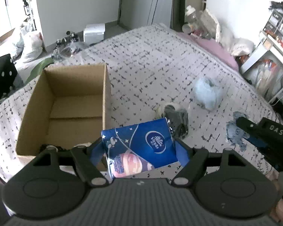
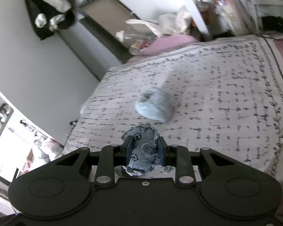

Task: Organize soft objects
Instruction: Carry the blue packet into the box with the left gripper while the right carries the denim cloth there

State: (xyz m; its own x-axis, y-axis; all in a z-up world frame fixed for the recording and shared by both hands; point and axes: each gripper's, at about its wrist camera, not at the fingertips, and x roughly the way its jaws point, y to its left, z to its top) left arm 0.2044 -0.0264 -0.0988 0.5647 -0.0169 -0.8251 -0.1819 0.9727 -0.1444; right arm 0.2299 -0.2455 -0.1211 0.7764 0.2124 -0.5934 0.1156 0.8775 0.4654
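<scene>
My left gripper (image 1: 139, 148) is shut on a blue tissue pack (image 1: 139, 146) and holds it above the bed, just right of an open cardboard box (image 1: 66, 86). My right gripper (image 2: 144, 146) is shut on a denim fabric piece (image 2: 143, 150); that gripper also shows in the left wrist view (image 1: 264, 131), with the denim piece (image 1: 234, 131) in it. A light blue fluffy item (image 1: 207, 92) lies on the patterned bedspread (image 1: 151, 60), and also shows in the right wrist view (image 2: 154, 106). A black soft item (image 1: 177, 118) lies behind the tissue pack.
A pink pillow (image 1: 213, 47) and clutter sit at the head of the bed. Shelves (image 1: 269, 52) stand to the right. Bags and a white box (image 1: 94, 32) are on the floor to the left. A black cushion with white dots (image 1: 1, 75) sits left of the box.
</scene>
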